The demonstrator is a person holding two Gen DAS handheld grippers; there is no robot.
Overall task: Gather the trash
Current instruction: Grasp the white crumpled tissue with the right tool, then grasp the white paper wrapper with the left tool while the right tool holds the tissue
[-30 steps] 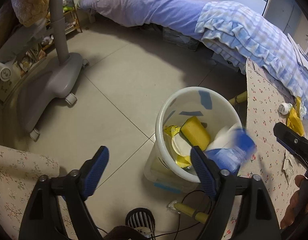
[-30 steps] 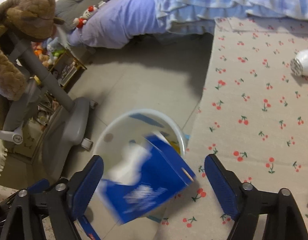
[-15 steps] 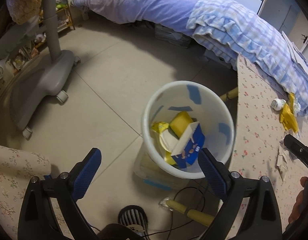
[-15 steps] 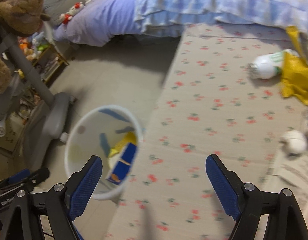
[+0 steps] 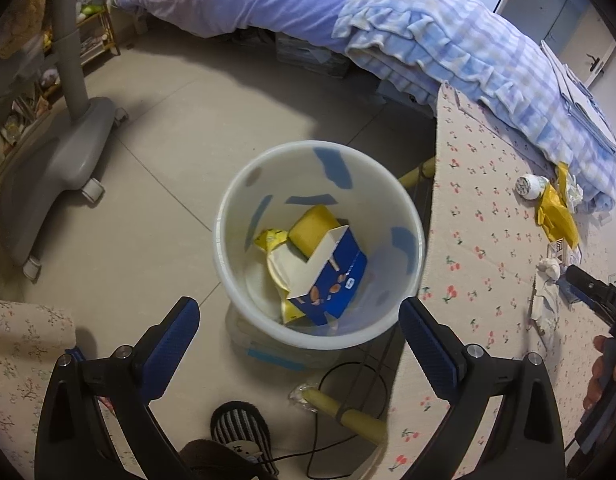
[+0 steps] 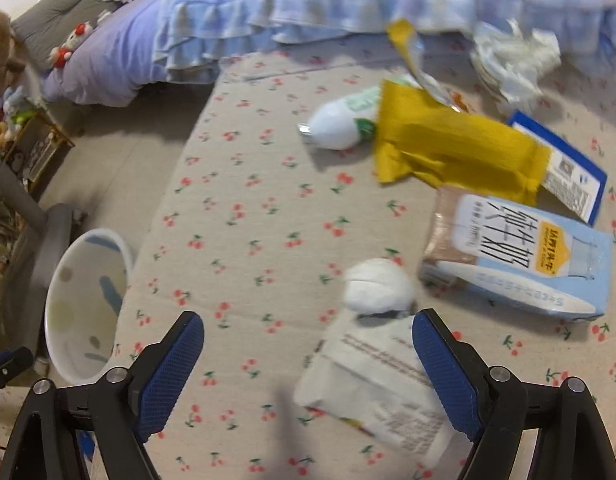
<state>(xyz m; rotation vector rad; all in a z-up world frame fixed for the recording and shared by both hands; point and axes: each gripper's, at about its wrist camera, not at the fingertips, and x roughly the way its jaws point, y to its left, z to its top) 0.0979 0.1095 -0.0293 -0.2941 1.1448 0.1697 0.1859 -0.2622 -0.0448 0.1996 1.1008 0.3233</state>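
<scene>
My left gripper [image 5: 298, 316] hangs open and empty just above the near rim of the white bin [image 5: 236, 200]. Inside the bin a blue box [image 5: 336, 280] lies on yellow wrappers [image 5: 312, 228]. Over the cherry-print table my right gripper [image 6: 308, 324] stands open and holds nothing. A white paper packet [image 6: 372, 384] lies under its right finger, with a crumpled tissue ball [image 6: 376, 288] just beyond. Farther off lie a light-blue milk carton [image 6: 528, 264], a yellow packet [image 6: 448, 148], a white bottle [image 6: 336, 128] and a flat blue-edged box [image 6: 568, 168].
The bin [image 6: 56, 280] stands on the floor off the table's left edge. A grey chair base [image 5: 56, 160] is at the left and a bed with a blue blanket [image 5: 428, 40] at the back. A yellow table leg [image 5: 348, 412], a cable and a striped slipper [image 5: 240, 428] lie near the bin.
The blue box dropped from between the two grippers into the bin. My right gripper swung right, from the bin over to the trash on the table. The left gripper's jaws widened.
</scene>
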